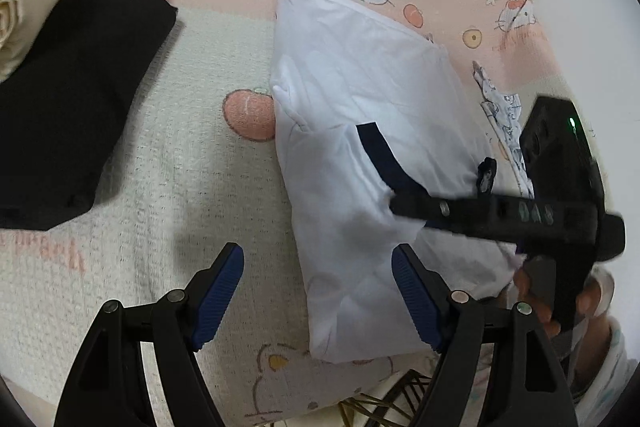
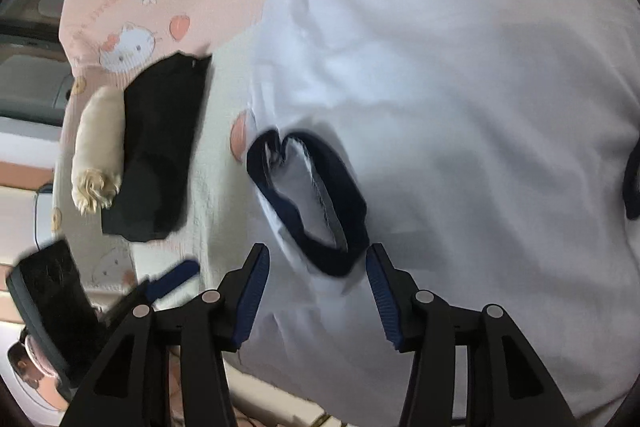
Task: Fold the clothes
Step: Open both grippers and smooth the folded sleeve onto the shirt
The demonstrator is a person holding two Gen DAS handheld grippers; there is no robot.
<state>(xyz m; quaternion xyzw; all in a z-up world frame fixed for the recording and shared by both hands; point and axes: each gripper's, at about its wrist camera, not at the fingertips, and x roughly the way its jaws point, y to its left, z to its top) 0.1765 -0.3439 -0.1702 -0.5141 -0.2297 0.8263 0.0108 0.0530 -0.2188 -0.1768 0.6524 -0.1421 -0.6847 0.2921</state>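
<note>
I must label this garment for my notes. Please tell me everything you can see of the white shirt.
The white shirt is thin, soft-looking fabric with a navy sleeve cuff, lying partly folded and wrinkled on the cartoon-print blanket. The cuff gapes open just ahead of the open right gripper. In the left view, that gripper reaches over the shirt; whether it touches is unclear.

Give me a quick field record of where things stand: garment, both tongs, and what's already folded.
surface: Hello Kitty blanket
garment in work: white T-shirt, partly folded, navy-trimmed sleeve on top
left tongs: open, holding nothing, at the shirt's near edge
right tongs: open, over the sleeve cuff
done pile: black folded garment, cream rolled garment beside it
</note>
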